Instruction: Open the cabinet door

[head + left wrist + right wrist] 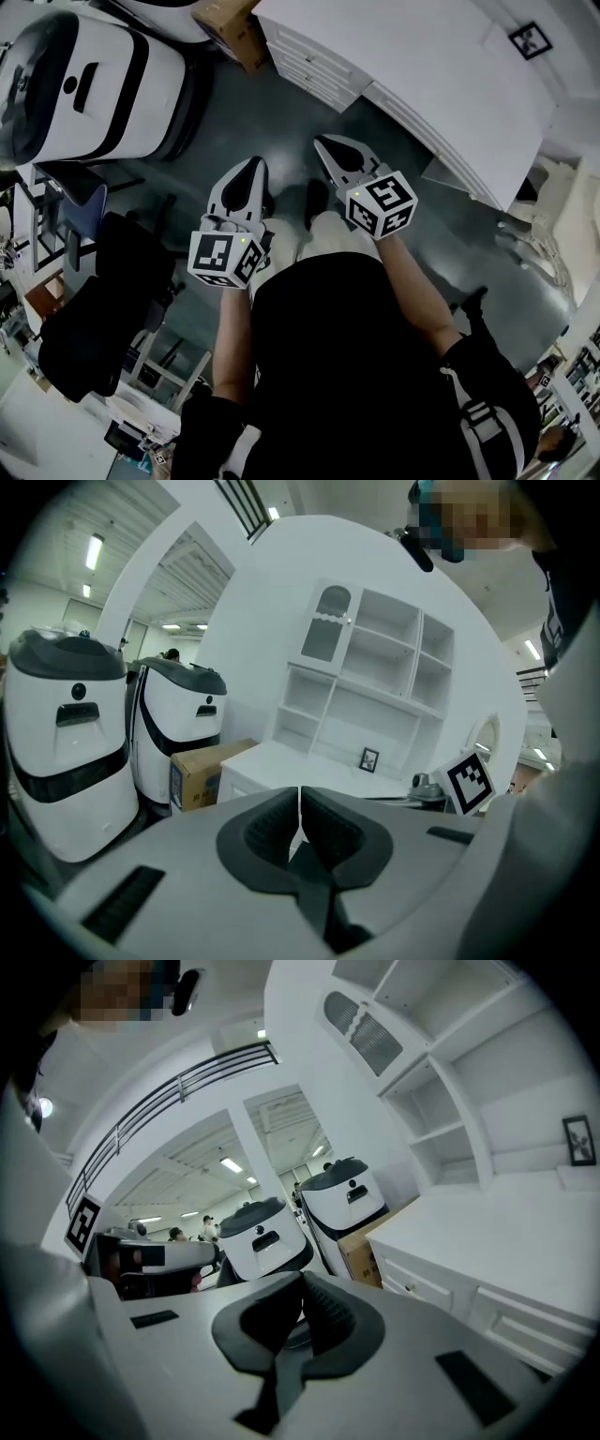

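A white cabinet with a desk top, drawers and an open shelf unit stands ahead of me. Its small arched louvred door at the upper left of the shelves looks closed. Both grippers hang in the air in front of the person's body, well short of the cabinet. My left gripper has its jaws together with nothing between them. My right gripper is likewise shut and empty.
Two big white machines stand left of the cabinet, with a cardboard box against its side. A small picture frame rests on the desk top. A black chair is at my left. Grey floor lies between me and the cabinet.
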Demonstrator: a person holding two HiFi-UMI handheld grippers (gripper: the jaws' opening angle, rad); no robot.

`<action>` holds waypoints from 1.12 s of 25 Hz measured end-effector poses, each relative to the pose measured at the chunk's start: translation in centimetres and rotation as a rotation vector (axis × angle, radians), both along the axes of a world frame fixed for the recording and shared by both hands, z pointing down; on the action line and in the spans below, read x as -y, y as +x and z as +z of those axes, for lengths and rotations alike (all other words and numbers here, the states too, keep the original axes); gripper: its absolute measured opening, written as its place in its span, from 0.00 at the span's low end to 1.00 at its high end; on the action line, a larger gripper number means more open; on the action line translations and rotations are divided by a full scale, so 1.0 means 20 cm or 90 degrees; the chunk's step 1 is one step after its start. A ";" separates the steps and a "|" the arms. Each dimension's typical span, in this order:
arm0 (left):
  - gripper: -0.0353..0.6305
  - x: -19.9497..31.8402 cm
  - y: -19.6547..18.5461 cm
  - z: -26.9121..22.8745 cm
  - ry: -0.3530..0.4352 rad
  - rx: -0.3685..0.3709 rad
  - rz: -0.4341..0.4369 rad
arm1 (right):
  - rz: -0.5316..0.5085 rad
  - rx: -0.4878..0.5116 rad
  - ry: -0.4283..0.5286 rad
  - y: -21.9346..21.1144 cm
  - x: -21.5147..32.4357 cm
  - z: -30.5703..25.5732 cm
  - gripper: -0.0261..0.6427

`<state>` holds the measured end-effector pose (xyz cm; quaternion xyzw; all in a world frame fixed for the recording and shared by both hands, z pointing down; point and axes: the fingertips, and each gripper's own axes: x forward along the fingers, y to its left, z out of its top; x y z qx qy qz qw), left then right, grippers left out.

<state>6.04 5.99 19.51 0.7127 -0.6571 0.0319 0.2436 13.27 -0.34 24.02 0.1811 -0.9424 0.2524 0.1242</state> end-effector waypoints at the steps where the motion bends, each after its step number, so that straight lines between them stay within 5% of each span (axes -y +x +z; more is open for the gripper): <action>1: 0.09 0.01 0.00 0.03 -0.005 -0.007 0.003 | 0.003 -0.005 -0.006 -0.01 0.00 0.03 0.07; 14: 0.09 0.25 -0.25 0.37 -0.032 -0.009 0.079 | 0.077 -0.064 -0.059 -0.25 0.15 0.43 0.07; 28: 0.09 0.55 -0.64 0.68 -0.044 0.008 0.246 | 0.217 -0.129 -0.087 -0.61 0.42 0.81 0.07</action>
